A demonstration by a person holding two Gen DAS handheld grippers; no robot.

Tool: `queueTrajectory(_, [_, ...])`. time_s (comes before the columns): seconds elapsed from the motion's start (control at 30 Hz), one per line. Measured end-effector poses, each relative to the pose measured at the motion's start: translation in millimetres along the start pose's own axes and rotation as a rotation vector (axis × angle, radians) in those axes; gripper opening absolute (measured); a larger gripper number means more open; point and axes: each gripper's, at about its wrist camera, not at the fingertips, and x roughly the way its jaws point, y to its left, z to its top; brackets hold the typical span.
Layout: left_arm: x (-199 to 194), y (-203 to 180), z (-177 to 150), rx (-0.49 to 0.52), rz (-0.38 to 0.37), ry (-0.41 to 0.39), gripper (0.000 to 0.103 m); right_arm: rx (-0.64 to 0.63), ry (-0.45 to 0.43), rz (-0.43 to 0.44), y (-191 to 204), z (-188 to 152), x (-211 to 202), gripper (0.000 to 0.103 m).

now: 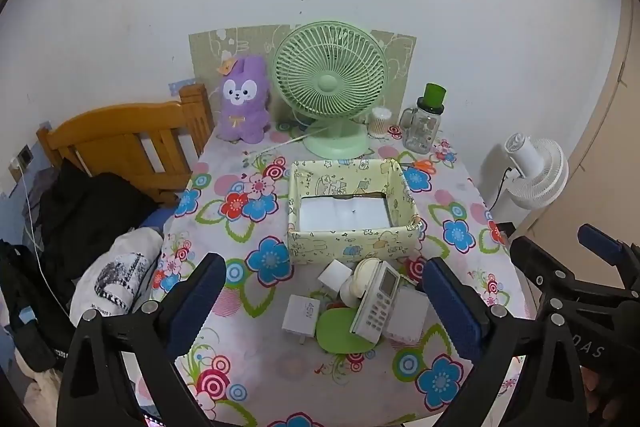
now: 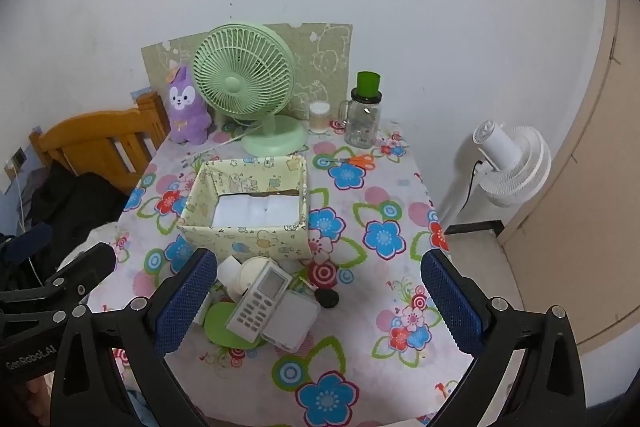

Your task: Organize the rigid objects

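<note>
A pale yellow patterned box [image 1: 352,245] [image 2: 244,239] stands mid-table, with only a white liner inside. In front of it lies a small heap: a white remote [image 1: 378,301] [image 2: 260,301], a white charger [image 1: 301,315], a green oval lid [image 1: 340,331] [image 2: 222,323], a cream round object [image 1: 362,281] [image 2: 250,273], a white cube [image 1: 335,273], a clear flat case [image 2: 294,321] and a small black object [image 2: 328,298]. My left gripper [image 1: 324,307] hovers open above the heap. My right gripper [image 2: 318,301] is open too, nothing between its fingers.
At the back of the flowered table [image 1: 460,367] stand a green fan [image 1: 330,87], a purple plush rabbit [image 1: 242,101], a cotton-swab jar [image 1: 380,123] and a glass jar with green lid [image 1: 426,123]. Orange scissors [image 2: 358,161] lie beside them. A wooden bed frame [image 1: 128,143] is left, a white fan [image 2: 512,163] right.
</note>
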Motion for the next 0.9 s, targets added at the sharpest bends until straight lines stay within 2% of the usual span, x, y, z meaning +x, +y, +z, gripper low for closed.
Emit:
queueTrajectory(0.27, [1, -3, 3, 0.017, 0.01, -0.003, 0.1, 0.006, -0.006, -0.005, -1, -5, 1, 0.103])
queueTrajectory(0.9, [17, 1, 19, 0.061, -0.044, 0.032, 0.1, 0.029, 0.024, -0.002, 0, 13, 15, 0.103])
